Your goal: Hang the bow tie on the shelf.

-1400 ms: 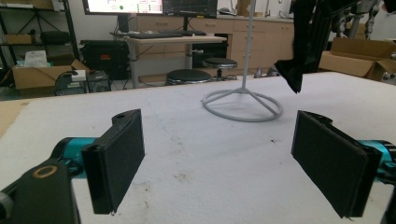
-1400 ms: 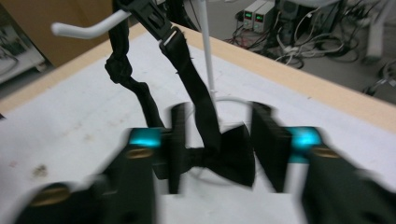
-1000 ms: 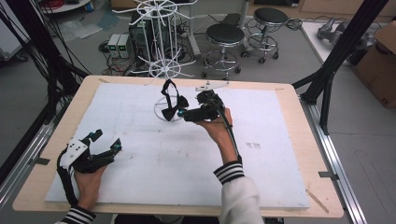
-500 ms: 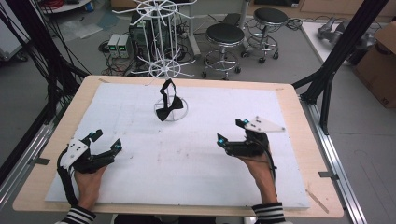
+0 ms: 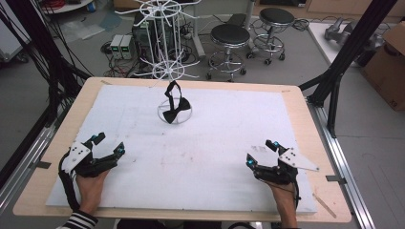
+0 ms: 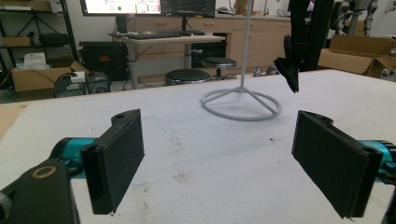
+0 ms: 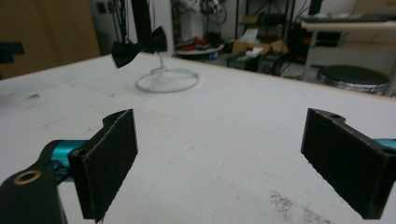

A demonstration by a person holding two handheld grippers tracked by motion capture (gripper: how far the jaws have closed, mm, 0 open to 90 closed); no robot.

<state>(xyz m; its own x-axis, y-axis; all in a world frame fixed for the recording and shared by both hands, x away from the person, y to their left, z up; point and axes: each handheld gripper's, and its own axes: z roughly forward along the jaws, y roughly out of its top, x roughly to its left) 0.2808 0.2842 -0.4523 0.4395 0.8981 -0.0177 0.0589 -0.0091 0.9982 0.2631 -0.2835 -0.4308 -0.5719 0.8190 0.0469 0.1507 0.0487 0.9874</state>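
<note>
The left gripper [image 5: 109, 145] rests at the near left of the white table [image 5: 215, 157], jaws spread wide and holding nothing. Toward the far middle, a black bow tie [image 5: 175, 109] hangs on a white wire stand [image 5: 168, 62] whose ring base sits on the table. At the near right, the right gripper [image 5: 261, 153] sits low, jaws likewise wide apart and empty.

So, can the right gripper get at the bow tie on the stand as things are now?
Probably yes. The right gripper is open, and bare table lies between it and the bow tie hanging on the stand.
</note>
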